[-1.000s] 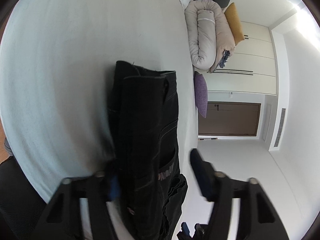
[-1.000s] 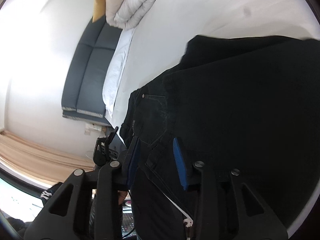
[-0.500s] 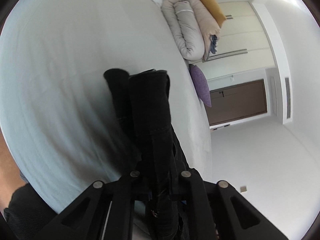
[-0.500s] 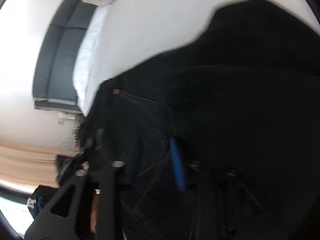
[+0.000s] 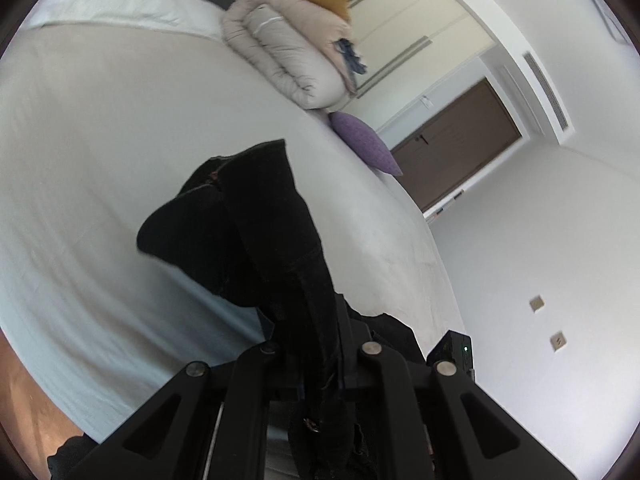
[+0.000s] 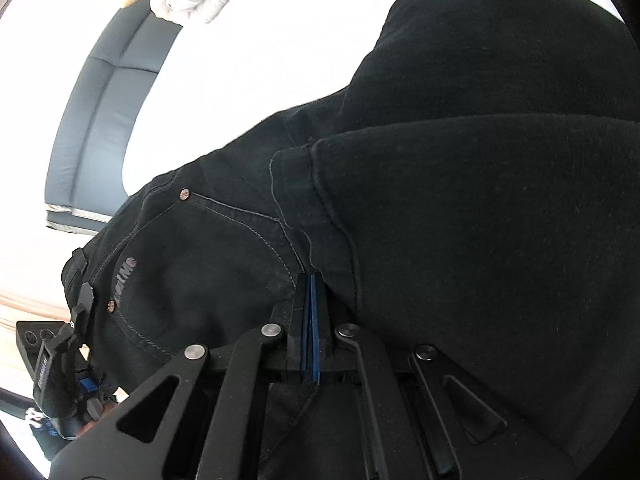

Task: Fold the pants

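Black pants [image 5: 276, 240], left tool [image 5: 320, 344] clamped, bed [image 5: 100, 140]

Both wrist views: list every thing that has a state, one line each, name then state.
Black pants: bunched, partly lifted off the bed, one end gripped.
Left gripper: jaws shut on the pants.
Right gripper: jaws shut, blue pads together at a seam; whether they pinch cloth is unclear.
Duvet: rolled up at the bed's edge.
Brown door: closed.
Bed: sheet smooth.
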`<act>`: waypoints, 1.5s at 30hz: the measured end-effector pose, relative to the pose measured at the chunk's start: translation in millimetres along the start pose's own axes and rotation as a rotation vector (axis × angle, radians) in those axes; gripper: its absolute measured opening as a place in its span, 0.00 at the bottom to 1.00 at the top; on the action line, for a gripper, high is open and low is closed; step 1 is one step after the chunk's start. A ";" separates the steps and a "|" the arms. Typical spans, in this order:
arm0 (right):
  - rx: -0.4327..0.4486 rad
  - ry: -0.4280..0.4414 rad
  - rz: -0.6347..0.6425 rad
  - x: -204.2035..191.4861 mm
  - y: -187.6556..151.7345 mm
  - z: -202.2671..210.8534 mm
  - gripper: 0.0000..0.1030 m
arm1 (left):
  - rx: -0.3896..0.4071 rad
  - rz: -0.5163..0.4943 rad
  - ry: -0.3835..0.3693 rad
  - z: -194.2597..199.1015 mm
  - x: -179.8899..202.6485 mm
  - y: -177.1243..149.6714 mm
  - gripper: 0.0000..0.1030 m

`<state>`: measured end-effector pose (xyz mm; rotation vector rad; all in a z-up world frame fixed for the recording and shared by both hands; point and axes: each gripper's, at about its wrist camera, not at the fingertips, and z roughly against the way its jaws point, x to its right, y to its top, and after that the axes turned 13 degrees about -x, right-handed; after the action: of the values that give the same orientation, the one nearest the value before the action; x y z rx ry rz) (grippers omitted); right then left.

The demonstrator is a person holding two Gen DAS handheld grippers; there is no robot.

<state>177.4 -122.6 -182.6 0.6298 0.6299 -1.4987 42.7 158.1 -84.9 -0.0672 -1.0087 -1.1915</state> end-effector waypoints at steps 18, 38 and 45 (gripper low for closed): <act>0.133 0.408 0.072 20.8 -31.0 154.1 0.87 | -0.198 -0.731 0.143 -76.3 165.6 -110.5 0.09; 0.116 0.162 -0.041 92.1 -66.6 138.5 0.37 | -0.274 -1.086 0.295 -120.1 196.2 -196.3 0.08; 0.190 0.091 -0.063 116.2 -83.2 149.7 0.14 | -0.286 -1.126 0.279 -121.9 203.0 -206.7 0.08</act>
<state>90.9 -309.4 -161.6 0.8343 0.5852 -1.6084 -43.8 -142.9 -110.6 0.4926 -0.5844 -2.2848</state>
